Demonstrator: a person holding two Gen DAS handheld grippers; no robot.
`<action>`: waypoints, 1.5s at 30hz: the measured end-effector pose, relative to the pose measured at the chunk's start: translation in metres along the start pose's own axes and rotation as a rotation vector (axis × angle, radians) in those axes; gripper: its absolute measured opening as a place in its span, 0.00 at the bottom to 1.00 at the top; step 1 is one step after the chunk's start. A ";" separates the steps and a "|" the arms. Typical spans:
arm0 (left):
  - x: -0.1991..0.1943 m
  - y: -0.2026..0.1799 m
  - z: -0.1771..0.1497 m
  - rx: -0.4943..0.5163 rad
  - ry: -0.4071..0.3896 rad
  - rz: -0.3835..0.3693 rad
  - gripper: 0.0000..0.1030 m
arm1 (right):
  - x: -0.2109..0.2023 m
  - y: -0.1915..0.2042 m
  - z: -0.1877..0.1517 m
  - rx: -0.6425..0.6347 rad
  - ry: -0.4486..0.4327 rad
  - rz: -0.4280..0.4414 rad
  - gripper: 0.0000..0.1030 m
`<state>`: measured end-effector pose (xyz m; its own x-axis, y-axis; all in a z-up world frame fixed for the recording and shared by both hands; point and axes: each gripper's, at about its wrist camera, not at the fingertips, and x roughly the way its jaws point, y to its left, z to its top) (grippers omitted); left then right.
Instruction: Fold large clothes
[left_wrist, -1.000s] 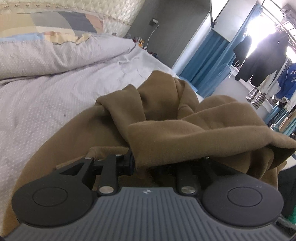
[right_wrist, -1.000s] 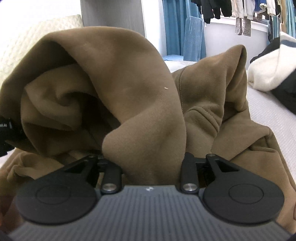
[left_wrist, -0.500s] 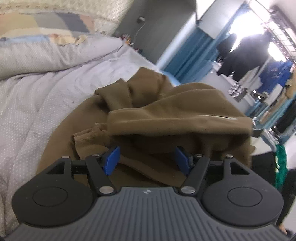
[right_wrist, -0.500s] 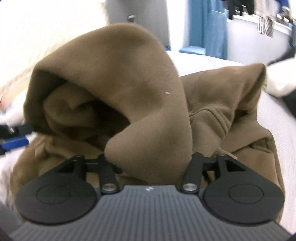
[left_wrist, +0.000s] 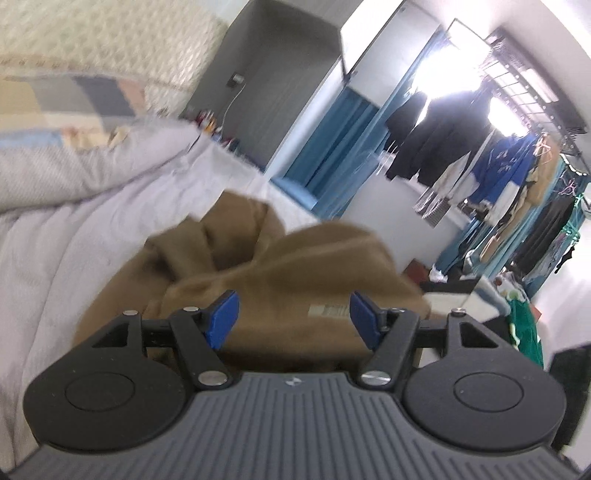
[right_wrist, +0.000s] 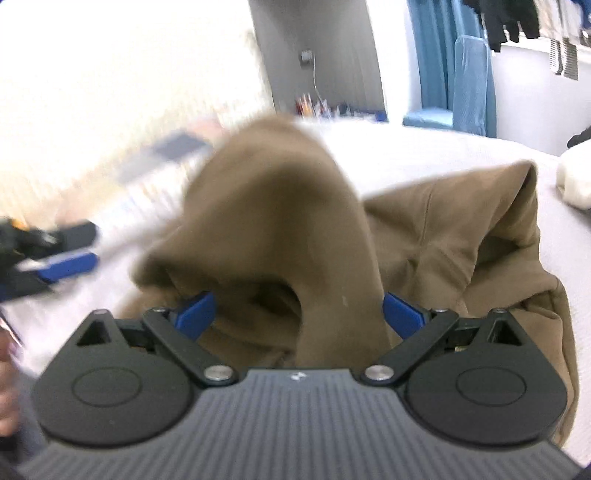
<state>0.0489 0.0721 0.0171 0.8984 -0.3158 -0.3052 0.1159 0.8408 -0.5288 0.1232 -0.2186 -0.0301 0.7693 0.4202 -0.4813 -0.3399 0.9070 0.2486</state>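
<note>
The brown sweatshirt (left_wrist: 295, 280) lies crumpled in a heap on the bed (left_wrist: 74, 240), over the pale dotted sheet. The left tool (left_wrist: 293, 317) stands open, its blue pads (left_wrist: 221, 317) spread apart with nothing pressed between them; the cloth lies just beyond and below. The right tool (right_wrist: 299, 314) has just been opening wide: a raised fold of the sweatshirt stands between its jaws, the pads (right_wrist: 194, 314) off the fabric. Dark clothes (left_wrist: 443, 136) hang by the bright window

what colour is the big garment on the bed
Plain brown garment; clearest in the right wrist view.
</note>
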 end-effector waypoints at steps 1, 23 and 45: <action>0.005 -0.004 0.006 0.006 -0.002 0.001 0.71 | -0.008 -0.002 0.003 0.014 -0.033 0.030 0.96; 0.164 0.015 0.017 0.063 0.098 -0.177 0.67 | 0.051 -0.042 0.032 0.168 -0.130 0.204 0.43; 0.043 0.034 -0.054 -0.038 0.268 0.059 0.15 | 0.005 0.072 -0.040 -0.451 0.069 0.091 0.39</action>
<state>0.0684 0.0640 -0.0566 0.7582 -0.3762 -0.5325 0.0463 0.8458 -0.5315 0.0812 -0.1498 -0.0482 0.6929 0.4855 -0.5331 -0.6174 0.7814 -0.0906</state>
